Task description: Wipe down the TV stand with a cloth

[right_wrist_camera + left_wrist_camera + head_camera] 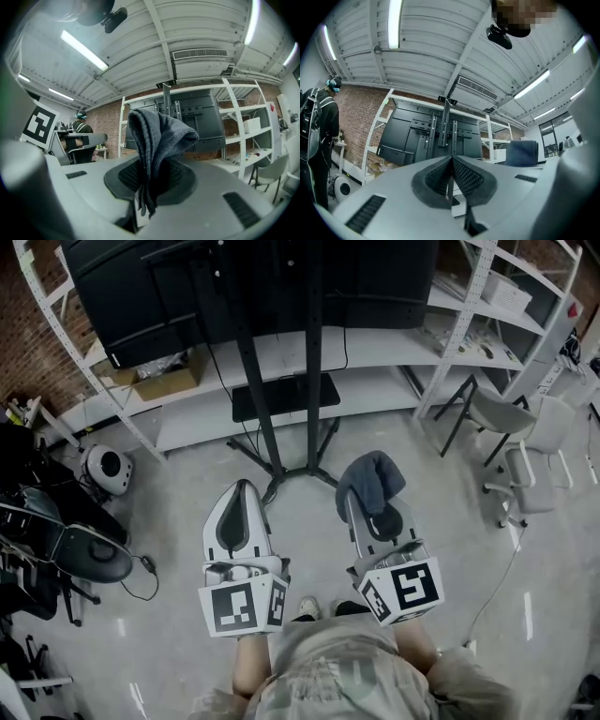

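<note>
Right gripper (360, 497) is pinching a floppy, folded grey cloth (374, 475), just short of the black, skinny-poled TV stand (260, 390). Left gripper (244, 487) has its ribbed jaws pressed together on nothing.

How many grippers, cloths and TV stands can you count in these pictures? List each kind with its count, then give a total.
Grippers: 2, the left gripper and the right gripper
Cloths: 1, the cloth in the right gripper's jaws
TV stands: 1, the TV stand
Total: 4
</note>
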